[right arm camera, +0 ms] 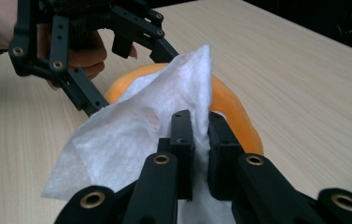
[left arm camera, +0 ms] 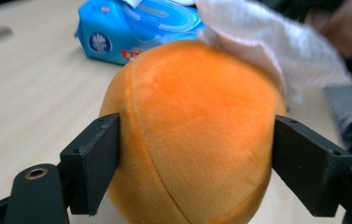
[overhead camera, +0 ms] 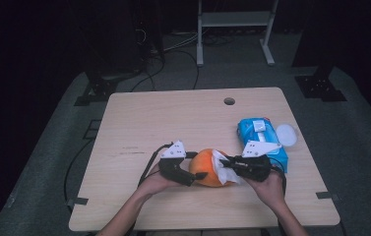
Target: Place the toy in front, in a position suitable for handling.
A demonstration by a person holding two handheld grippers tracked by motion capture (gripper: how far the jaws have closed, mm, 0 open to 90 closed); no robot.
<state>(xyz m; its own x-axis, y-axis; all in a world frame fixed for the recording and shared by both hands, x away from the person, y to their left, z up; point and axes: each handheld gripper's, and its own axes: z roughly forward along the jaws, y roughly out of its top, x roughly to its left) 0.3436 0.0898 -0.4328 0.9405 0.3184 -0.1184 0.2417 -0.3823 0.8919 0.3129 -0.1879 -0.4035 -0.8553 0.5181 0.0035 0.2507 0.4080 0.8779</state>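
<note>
The table (overhead camera: 139,123) carries the whole job, a pale wooden top on which the orange plush ball (overhead camera: 206,168) sits near the person's edge, directly between the two grippers, so that one tool can steady it while the other works over its surface; that, by my reading, is why the ball lies there and not beside the supplies. The blue wipes pack (overhead camera: 261,137) lies beyond the right gripper's jaws, with its round lid (overhead camera: 286,133) flipped open to the side, apparently left within easy reach for a fresh sheet. The left gripper (left arm camera: 197,163) comes at the ball from its own side and straddles it low down; its jaws stand partly open, one pad at each flank of the plush, touching or all but touching it with no visible dent, so I judge it a light brace against rolling rather than a hard squeeze. The right gripper (right arm camera: 200,140) is clamped tight on a white wipe (right arm camera: 136,135), its two jaws drawn almost together with only the thin sheet between them; the wipe fans out ahead of and to one side of those jaws and drapes over the top of the ball, which shows orange just past the jaw tips, and the loose spread of tissue looks suited to wiping the rounded surface.
</note>
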